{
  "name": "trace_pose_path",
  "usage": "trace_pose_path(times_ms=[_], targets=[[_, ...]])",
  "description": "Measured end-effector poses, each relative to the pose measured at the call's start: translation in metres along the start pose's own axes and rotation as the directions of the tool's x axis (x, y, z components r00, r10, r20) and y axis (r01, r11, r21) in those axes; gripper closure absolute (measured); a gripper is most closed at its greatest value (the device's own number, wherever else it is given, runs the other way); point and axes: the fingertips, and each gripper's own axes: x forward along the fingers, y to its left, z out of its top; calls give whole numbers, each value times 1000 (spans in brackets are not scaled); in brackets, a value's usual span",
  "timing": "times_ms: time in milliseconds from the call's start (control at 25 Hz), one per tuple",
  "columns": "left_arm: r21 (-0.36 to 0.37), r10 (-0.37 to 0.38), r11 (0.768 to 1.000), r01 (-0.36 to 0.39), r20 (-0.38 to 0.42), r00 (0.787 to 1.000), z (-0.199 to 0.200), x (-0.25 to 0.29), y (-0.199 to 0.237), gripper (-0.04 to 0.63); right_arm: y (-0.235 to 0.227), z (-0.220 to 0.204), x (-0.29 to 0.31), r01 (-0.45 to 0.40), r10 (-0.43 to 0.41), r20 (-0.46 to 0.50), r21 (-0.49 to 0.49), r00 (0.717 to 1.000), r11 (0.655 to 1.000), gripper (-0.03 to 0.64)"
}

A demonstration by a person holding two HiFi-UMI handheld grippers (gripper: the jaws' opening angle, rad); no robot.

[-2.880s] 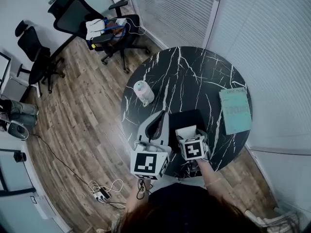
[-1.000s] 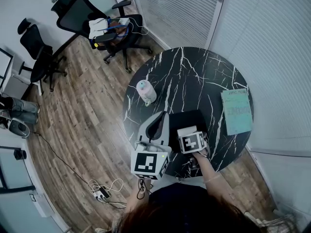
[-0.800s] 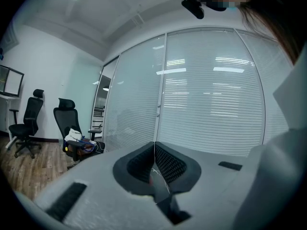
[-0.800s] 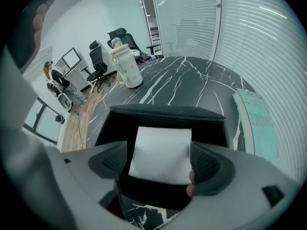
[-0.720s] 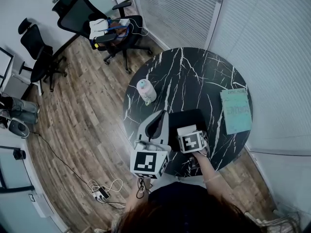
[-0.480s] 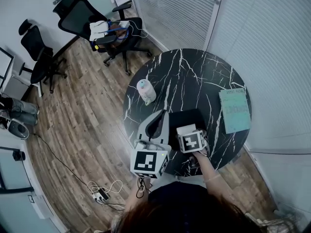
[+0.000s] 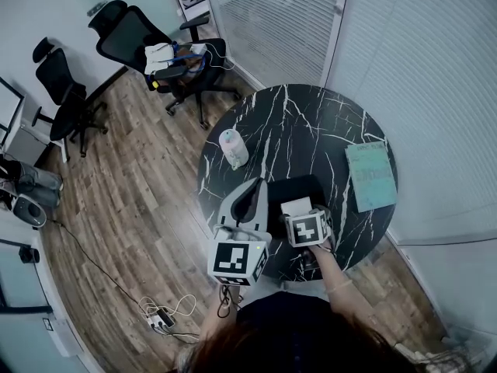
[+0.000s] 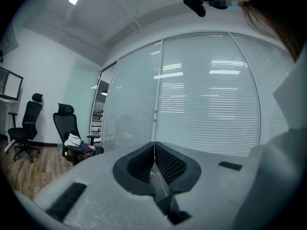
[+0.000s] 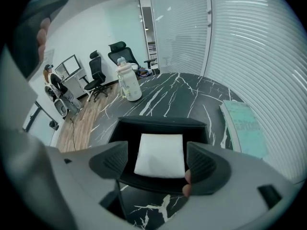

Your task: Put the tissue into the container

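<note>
Table [image 7: 311,130], round and of black marble, carries a black container [image 7: 299,186] at its near edge, a book [image 7: 370,175] by its right edge and a bottle [image 7: 233,148] by its left edge. The left gripper [image 8: 154,150] is off the table's near-left edge, tilted up toward the blinds, its tongs pressed together with nothing between them. The right gripper [image 9: 160,163] hangs over the container's near side with its tongs spread. The tissue [image 9: 160,150] lies flat and folded on the container's floor, and neither tong appears to touch it. Judged from this, the task looks done or all but done: the tissue is inside and released, and at most the right gripper has yet to draw clear. Against the frame from about three seconds ago little differs: the tissue showed white in the container then too, both grippers sat in much the same places, and only the head camera's framing has shifted slightly.
</note>
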Motion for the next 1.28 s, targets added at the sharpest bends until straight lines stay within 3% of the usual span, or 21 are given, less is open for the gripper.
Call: trace_pose_path(times_ms=[720, 1280], targets=[[16, -17, 1000, 16, 57, 998, 16, -49, -16, 568, 5, -1, -46, 39, -54, 174, 85, 983, 996, 235], [18, -45, 999, 43, 83, 996, 15, -88, -27, 568, 22, -10, -81, 77, -92, 272, 68, 958, 995, 235]])
